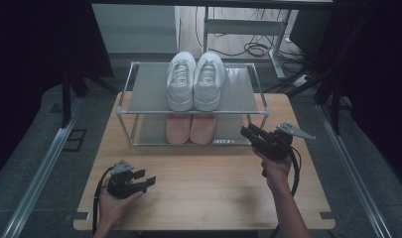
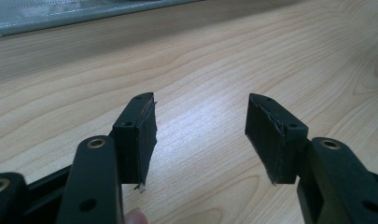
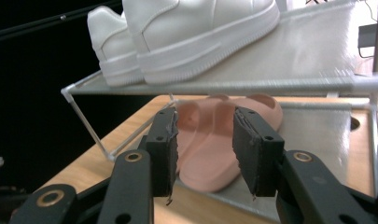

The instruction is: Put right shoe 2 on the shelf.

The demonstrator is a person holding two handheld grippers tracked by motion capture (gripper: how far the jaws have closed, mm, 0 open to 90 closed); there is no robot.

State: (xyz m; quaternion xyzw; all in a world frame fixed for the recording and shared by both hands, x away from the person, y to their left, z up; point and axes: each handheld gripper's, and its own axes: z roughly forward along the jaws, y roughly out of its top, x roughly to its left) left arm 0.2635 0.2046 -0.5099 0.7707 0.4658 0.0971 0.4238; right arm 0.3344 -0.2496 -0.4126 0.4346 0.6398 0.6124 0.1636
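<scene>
Light wooden table, two-tier metal-frame shoe rack at its far edge, white sneakers on upper shelf, pink slippers on lower shelf, right gripper just beside rack's right front corner, jaws apart, empty, aimed at slippers, left gripper well before rack, jaws apart, empty.

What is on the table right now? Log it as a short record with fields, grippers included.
surface: wooden table
rack: two-tier metal shoe rack at the far half of the table
upper shelf: pair of white sneakers, side by side
lower shelf: pair of pink slippers, side by side
right gripper: open, nothing between the jaws, aimed at the pink slippers from the rack's right front corner
left gripper: open, empty, low over bare table at the near left
contact: neither gripper touches a shoe
</scene>
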